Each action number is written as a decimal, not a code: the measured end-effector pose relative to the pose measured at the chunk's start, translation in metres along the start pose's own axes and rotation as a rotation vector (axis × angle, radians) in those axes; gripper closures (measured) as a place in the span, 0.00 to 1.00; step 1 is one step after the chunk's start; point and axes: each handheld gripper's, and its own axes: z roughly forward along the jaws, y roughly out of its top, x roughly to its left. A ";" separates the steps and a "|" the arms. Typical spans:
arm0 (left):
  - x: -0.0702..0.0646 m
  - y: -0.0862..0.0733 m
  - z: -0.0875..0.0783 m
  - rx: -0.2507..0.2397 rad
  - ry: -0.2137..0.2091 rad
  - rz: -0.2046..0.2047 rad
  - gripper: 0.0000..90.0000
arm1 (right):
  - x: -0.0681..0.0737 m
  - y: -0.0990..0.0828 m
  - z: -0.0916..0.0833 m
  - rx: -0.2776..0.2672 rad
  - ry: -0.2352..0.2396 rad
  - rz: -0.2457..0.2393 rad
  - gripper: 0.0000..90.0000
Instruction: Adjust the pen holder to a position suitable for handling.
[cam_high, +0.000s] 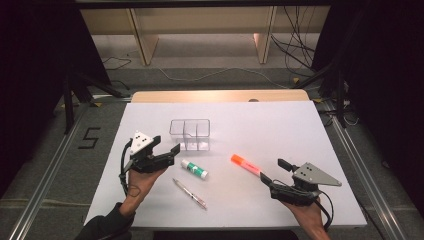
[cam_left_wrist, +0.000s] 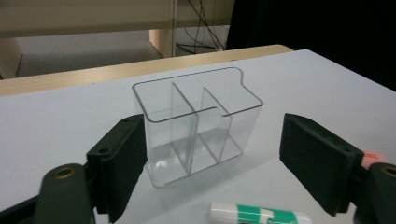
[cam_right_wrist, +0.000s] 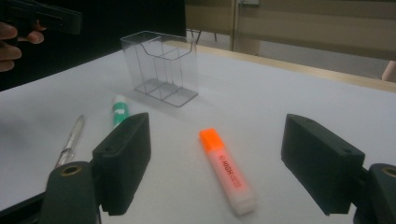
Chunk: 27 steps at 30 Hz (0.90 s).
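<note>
Orange highlighter (cam_right_wrist: 227, 171), lying flat, apparently capped

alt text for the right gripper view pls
The right tongs stand open over an orange highlighter lying on the white table. Beyond lie a pen, a glue stick and a clear divided organizer.

The glue stick (cam_left_wrist: 259, 215) is cut off by the frame's lower edge.
</note>
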 end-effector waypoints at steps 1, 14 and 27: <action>0.003 0.000 0.001 -0.001 0.010 -0.001 0.30 | 0.000 0.000 0.000 0.000 0.000 0.002 0.28; 0.042 -0.006 0.018 0.041 0.086 -0.096 0.68 | 0.001 0.000 0.000 -0.002 0.001 -0.006 0.28; 0.058 -0.006 0.052 0.105 0.154 -0.151 0.98 | 0.001 -0.001 0.001 0.006 0.005 -0.008 0.28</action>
